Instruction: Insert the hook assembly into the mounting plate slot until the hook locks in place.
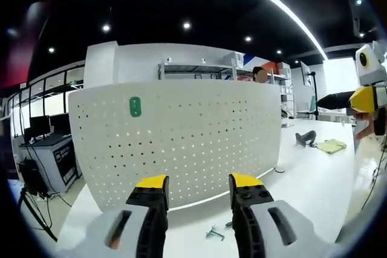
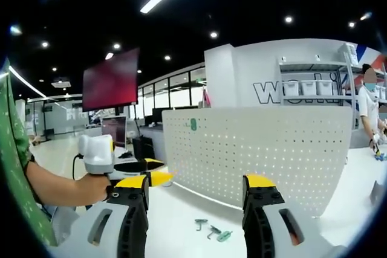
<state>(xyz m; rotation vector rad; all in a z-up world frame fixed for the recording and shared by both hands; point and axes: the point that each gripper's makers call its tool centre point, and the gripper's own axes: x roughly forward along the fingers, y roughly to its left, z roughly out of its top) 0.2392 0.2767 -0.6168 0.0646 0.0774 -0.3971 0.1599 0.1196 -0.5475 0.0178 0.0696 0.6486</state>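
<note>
In the left gripper view, the left gripper (image 1: pixel 198 187) hangs with jaws wide and empty before the upright pegboard (image 1: pixel 181 143), which stands on the white table (image 1: pixel 314 179), presumably so its holes face the hands. A green tag (image 1: pixel 135 106) sits near its top corner. A small hook (image 1: pixel 213 232) lies on the table between the jaws. In the right gripper view, the right gripper (image 2: pixel 196 187) is likewise wide and empty; hooks (image 2: pixel 211 230) lie loose before the board, not yet picked up.
</note>
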